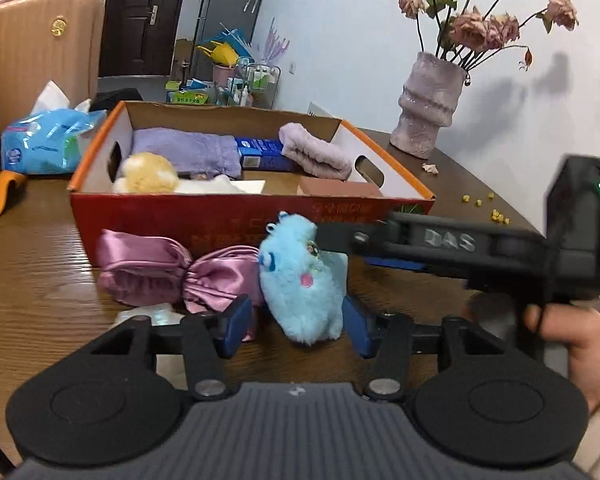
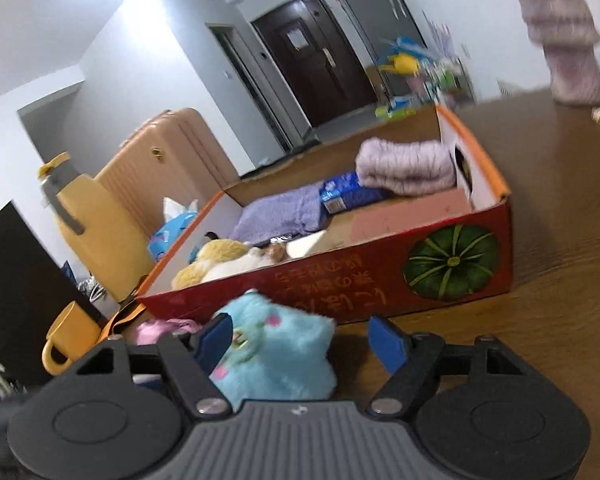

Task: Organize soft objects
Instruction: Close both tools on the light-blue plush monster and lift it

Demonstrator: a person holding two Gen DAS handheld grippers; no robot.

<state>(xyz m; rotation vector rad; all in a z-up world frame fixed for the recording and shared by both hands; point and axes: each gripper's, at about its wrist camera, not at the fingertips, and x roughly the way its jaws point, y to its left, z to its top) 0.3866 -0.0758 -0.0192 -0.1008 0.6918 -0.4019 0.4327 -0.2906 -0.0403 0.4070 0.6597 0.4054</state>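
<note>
blue plush (image 1: pixel 302 280) between satin pouch (image 1: pixel 168 270) and red box (image 1: pixel 236 216)

Your left gripper (image 1: pixel 296 326) hides the bottom of the blue plush toy (image 1: pixel 300 280) sitting between its jaws, and the right gripper (image 1: pixel 332 236) reaching in from the right covers the toy's upper right side. The pink satin pouch (image 1: pixel 168 270), left of the jaws, loses its lower edge behind your left finger. Ahead of the jaws, the red box's (image 1: pixel 220 216) printed lettering is blurred, perhaps Chinese characters. In the right wrist view, the vase (image 2: pixel 560 40) is cut off at the top edge.
</note>
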